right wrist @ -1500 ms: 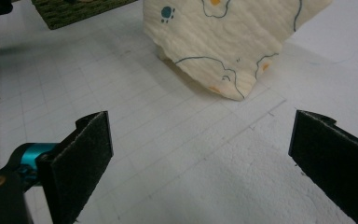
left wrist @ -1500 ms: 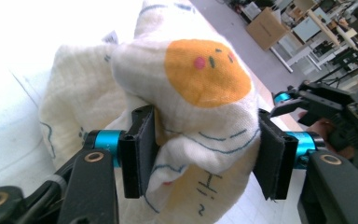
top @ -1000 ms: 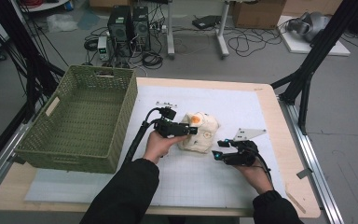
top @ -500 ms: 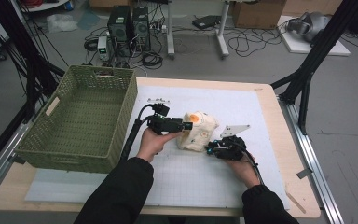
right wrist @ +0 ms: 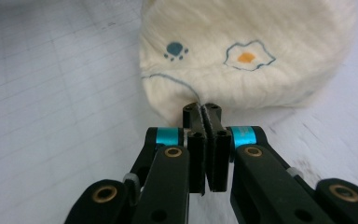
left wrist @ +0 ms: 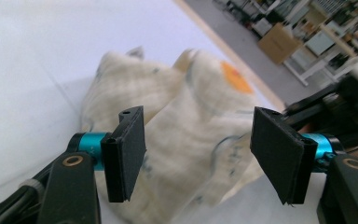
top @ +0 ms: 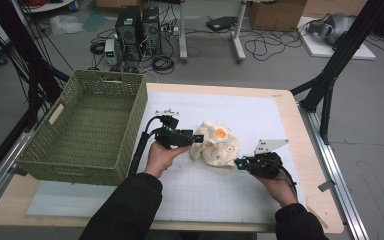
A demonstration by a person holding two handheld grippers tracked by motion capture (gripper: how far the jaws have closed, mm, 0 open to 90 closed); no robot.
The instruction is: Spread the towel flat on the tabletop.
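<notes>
White gridded mat (top: 220,200) is spread on the table; at frame centre a cream cloth (top: 215,145) is lain; the left gripper (top: 198,138) is held spread around it; its lower-right edge is pinched by the right gripper (top: 238,162), whose jaws have just been closing.

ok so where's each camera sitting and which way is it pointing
High view: fixed above the person's side, looking forward and down on the table, basket and cloth toy; both forearms and hands enter from the bottom.
Left gripper view: rides the left gripper, looking along its spread jaws at the toy.
Right gripper view: rides the right gripper, looking along jaws pinched together at the toy's edge.
Shared: all three show the toy with its orange spots.
</notes>
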